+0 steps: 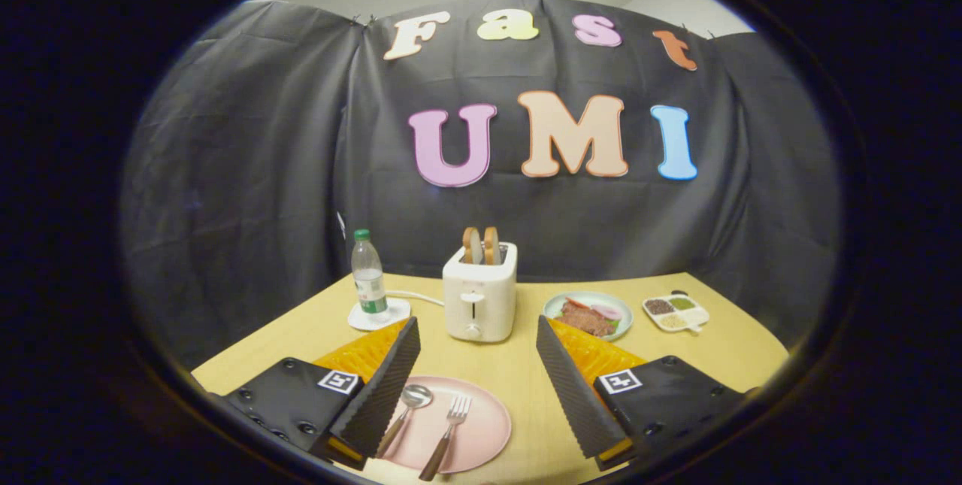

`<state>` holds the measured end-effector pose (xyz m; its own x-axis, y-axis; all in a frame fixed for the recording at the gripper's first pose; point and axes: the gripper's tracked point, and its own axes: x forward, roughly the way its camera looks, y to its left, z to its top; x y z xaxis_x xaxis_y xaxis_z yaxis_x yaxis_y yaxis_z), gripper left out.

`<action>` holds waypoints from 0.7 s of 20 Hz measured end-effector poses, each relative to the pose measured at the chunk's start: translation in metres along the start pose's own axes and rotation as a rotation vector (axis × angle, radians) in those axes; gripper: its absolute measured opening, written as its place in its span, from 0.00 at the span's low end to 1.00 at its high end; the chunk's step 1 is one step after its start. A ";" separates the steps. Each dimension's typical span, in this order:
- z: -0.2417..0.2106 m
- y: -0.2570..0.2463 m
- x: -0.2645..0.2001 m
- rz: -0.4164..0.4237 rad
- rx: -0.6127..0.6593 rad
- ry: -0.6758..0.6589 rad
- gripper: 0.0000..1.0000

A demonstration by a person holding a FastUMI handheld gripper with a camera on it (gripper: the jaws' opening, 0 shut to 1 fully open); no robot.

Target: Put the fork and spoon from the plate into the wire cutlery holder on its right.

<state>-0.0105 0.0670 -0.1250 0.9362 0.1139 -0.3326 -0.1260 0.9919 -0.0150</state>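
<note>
The fork (449, 436) lies on the pink plate (485, 425), tines pointing away toward the toaster, its wooden handle running back past the plate's near rim. The spoon (404, 416) lies just beside it on the left, bowl away, its handle slipping under the tip of the left finger. Both pieces look flat on the plate and close together but apart.

The gripper (477, 387) is spread wide with nothing between its fingers; the plate sits between and just below them, nearer the left finger (379, 395) than the right finger (575, 395).

The step in hand looks like the first pick, and nothing has been moved yet. To do it well, I would take one piece at a time and start with the fork, since its handle lies freer. The fingers should come down astride the handle, across its length, not along it, so both pads press its sides. A thin handle lying flat leaves little to catch, so the tips should reach almost to the plate before closing. Closing too near the spoon risks nudging it or pinching both.

The wire holder is named as standing right of the plate; I cannot make it out here, so it needs finding before the carry.

Beyond the plate stand a toaster (479, 295), a bottle (369, 274), a food dish (588, 314) and a small tray (676, 311).
</note>
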 end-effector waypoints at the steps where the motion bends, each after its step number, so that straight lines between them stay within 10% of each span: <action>1: -0.012 0.001 0.001 0.000 -0.002 0.026 0.99; 14: -0.127 0.012 0.009 0.001 -0.054 0.316 0.99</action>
<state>-0.0455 0.0724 -0.2475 0.7890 0.0831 -0.6087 -0.1515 0.9865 -0.0618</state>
